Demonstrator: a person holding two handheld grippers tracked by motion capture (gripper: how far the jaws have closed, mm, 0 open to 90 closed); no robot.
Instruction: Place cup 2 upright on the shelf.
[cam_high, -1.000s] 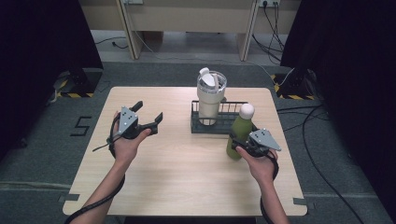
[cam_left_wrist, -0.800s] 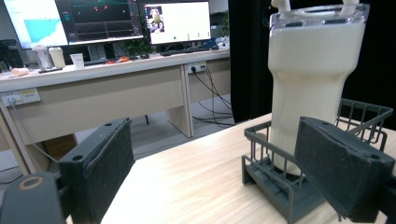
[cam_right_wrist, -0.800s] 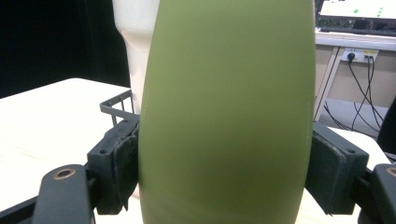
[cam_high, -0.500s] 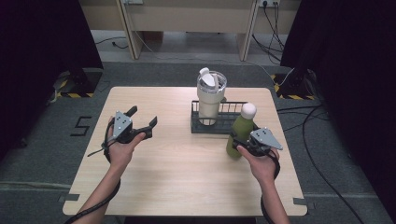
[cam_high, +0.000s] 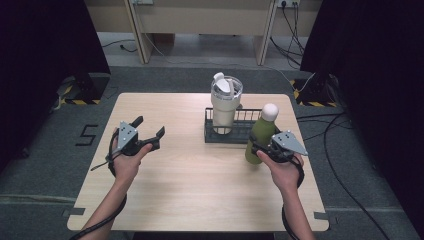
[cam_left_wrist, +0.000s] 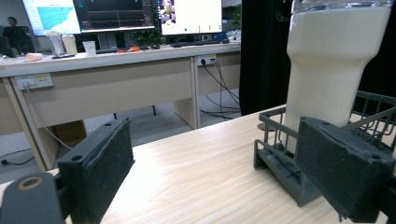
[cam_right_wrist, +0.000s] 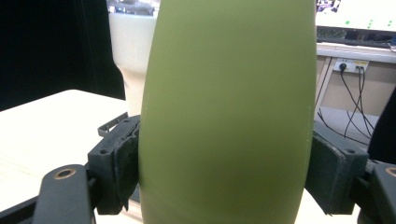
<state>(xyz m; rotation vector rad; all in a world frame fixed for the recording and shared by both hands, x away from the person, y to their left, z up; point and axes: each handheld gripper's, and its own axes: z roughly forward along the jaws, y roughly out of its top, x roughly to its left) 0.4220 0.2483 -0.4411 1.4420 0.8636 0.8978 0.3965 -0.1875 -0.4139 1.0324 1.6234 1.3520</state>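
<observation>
High view: the right gripper (cam_high: 261, 150) clamps the green bottle (cam_high: 259, 136) upright just beside the wire rack (cam_high: 240, 136) holding a cream tumbler (cam_high: 224, 107). Left gripper view: jaws spread, empty, facing the tumbler (cam_left_wrist: 329, 70). Right gripper view: pads squeeze the bottle's (cam_right_wrist: 229, 112) smooth curved body, so it could slip or knock the rack.

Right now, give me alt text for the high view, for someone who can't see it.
The right claw grips a green bottle upright on a wooden table, beside a black wire rack holding a cream tumbler. The left claw is open over the table's left side.
</observation>
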